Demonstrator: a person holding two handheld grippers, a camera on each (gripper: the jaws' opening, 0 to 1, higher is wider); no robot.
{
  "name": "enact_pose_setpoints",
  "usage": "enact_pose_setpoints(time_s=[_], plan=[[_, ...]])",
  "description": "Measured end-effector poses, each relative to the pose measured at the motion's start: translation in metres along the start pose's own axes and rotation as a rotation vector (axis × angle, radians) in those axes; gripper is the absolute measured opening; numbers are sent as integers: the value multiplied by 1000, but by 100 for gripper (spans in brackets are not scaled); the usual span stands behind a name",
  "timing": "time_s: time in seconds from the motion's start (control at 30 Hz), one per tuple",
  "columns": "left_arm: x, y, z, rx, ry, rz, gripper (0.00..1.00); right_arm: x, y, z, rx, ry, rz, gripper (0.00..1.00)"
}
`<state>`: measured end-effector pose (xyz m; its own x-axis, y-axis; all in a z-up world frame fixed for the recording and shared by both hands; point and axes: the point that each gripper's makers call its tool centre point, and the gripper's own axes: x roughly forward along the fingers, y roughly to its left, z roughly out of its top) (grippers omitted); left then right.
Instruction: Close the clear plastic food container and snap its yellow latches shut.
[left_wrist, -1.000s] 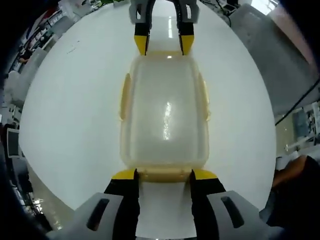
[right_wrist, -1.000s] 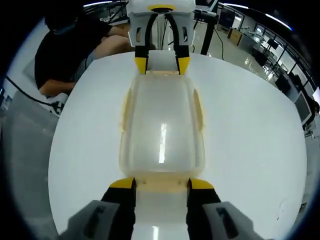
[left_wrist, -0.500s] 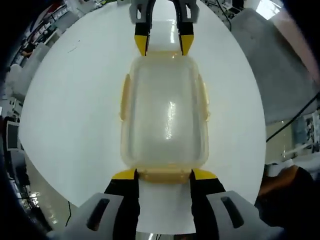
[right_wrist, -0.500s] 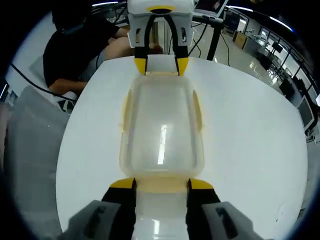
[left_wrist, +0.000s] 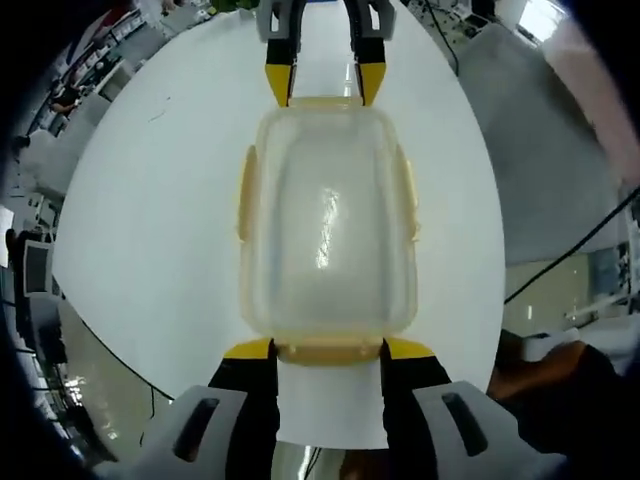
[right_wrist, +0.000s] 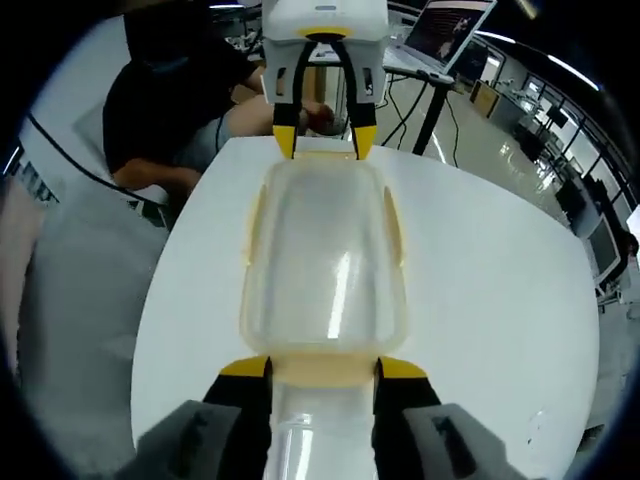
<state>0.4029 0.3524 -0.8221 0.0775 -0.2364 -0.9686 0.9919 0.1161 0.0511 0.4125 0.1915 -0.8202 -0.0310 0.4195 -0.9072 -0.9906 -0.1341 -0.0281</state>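
Container clear, rounded, lid on, with pale yellow latches along its sides and ends; lies on white counter between the two claws. No readable writing on it. Left claw spread wide, tips at near end latch; right claw likewise spread at opposite end, each facing the other across the box. Glare streak on the lid. Beyond counter edge: grey floor, cables, desks with monitors, and a seated person in dark top.
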Motion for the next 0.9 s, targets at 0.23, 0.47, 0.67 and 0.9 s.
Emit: enact_pose_setpoints(time_s=[0.23,0.47,0.67,0.9], plan=[[-6,-3,33,-4,-16,16,37,-23,3,-21,-17,17,-30,36],[-10,-2,66,15,-30,39,37,-46,5,-46,-1,24,-44,36],[-6,2,96,36,-38,35,37,-63,7,-69,11,24,-59,36],[0,7,129,68,-49,27,37,-79,6,-101,51,40,-66,36]])
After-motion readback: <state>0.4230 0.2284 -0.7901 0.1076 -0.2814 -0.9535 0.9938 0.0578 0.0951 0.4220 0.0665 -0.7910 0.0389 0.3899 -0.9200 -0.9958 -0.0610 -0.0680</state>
